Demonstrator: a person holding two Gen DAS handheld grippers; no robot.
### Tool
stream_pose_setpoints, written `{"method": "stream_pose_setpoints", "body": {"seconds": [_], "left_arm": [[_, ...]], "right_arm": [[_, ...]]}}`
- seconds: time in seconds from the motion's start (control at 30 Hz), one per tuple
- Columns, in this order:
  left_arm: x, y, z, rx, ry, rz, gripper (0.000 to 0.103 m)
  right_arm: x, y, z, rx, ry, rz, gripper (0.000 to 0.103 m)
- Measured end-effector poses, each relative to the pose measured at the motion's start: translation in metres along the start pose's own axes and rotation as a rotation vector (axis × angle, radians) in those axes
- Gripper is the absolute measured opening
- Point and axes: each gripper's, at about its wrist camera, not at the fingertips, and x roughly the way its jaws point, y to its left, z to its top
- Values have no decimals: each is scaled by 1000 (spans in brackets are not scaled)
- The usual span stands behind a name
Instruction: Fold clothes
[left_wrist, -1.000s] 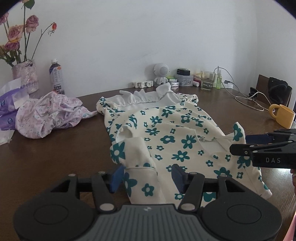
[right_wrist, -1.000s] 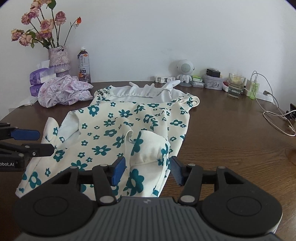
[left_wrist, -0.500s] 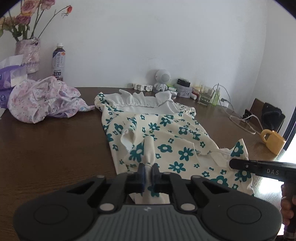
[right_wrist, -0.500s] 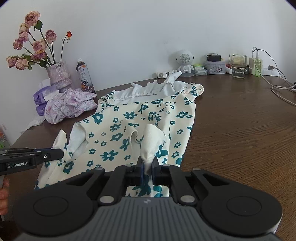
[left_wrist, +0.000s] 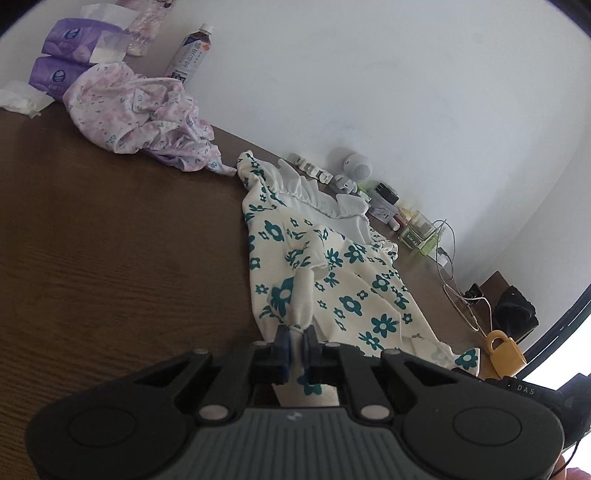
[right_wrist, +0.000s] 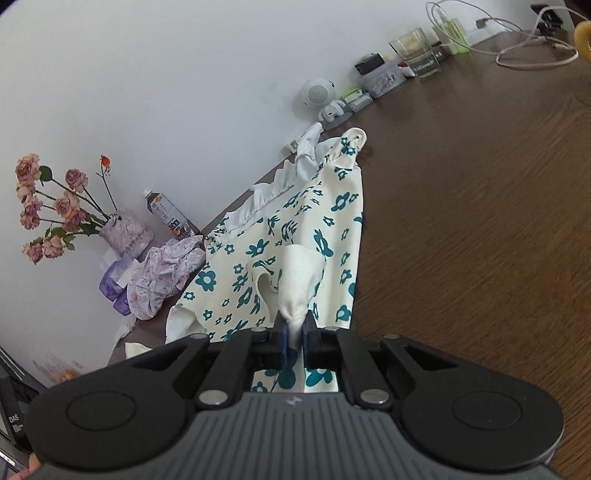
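Observation:
A cream garment with teal flowers (left_wrist: 343, 273) lies spread on the brown wooden table (left_wrist: 110, 258), its white ruffled collar toward the wall. My left gripper (left_wrist: 294, 341) is shut on a pinched bunch of its near edge and holds it lifted. My right gripper (right_wrist: 294, 334) is shut on another bunch of the same garment (right_wrist: 295, 229) at its near edge, also lifted. Both views are tilted.
A crumpled pink-purple floral garment (left_wrist: 140, 110) lies at the far left, beside tissue packs (left_wrist: 70, 55), a bottle (left_wrist: 190, 51) and a vase of roses (right_wrist: 125, 232). Along the wall stand a small white robot figure (right_wrist: 317, 94), jars and cables. A yellow mug (left_wrist: 504, 350) stands at the right.
Both grippers went from open around the garment's near edge to shut on it. Since then both have lifted and tilted, pulling the pinched fabric up.

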Motion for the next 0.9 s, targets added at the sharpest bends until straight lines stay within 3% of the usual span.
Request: {"method": "stream_pose_setpoints", "body": {"seconds": [0.17,0.57,0.9], "left_arm": [[1,2,0,-5,23,24,6],[4,4,-2,-8,48,50,6],[3,3,-2,4,48,53,7]], "right_arm": [[2,-11,-3,68,0,7,6],[3,-17,-7,70,14,-28,7],[1,1,-7,-58,-1,-71,7]]}}
